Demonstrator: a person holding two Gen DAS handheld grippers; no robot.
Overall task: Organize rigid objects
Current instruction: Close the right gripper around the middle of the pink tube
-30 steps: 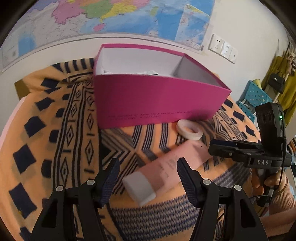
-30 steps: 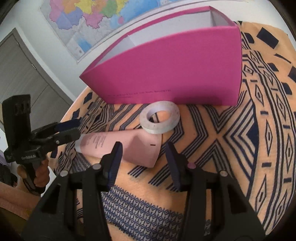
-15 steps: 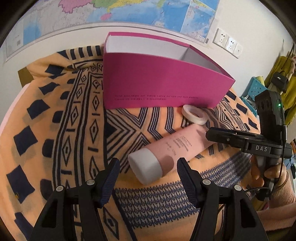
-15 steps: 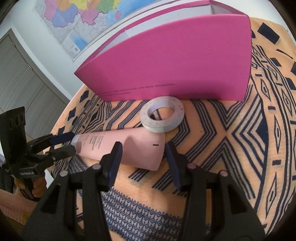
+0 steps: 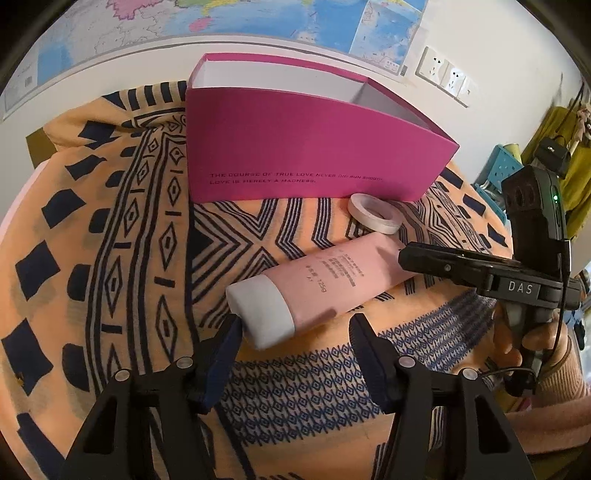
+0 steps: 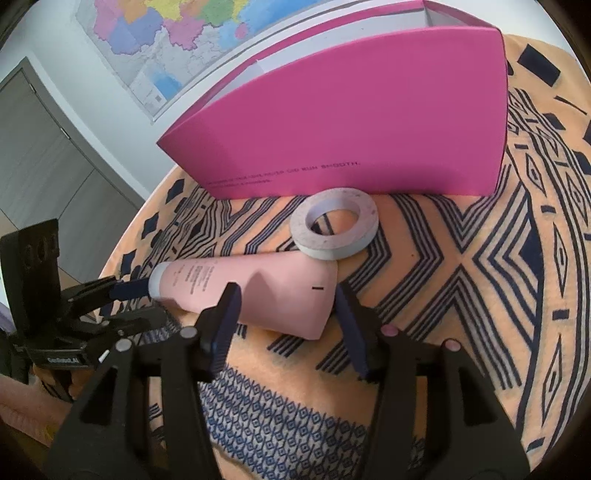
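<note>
The pink tube [image 5: 325, 284] lies flat on the patterned cloth [image 5: 110, 258], cap end toward the left gripper [image 5: 295, 332], crimped tail toward the right gripper [image 6: 284, 306]. Just past the tail sits a tape roll [image 6: 334, 227], touching the tube, and behind both stands the open magenta box [image 5: 306, 147], the likely home for these things.

The left jaws are closing around the white cap [image 5: 262, 314]; the left pad looks to be at the cap, the other still clear of the tube. The right jaws are opening astride the flat tail, with no firm squeeze visible there.

My read is that the tube is light and smooth, soft through the body and stiff only at the cap. A pinch mid-body would dent and could slip; the cap or the shoulder just above it looks the surest hold. The tail is thin and would fold.

The cloth is soft and rumpled, so it may drag. A map [image 5: 258, 22] and sockets [image 5: 447, 77] line the wall; a door [image 6: 48, 147] shows on the right view.
</note>
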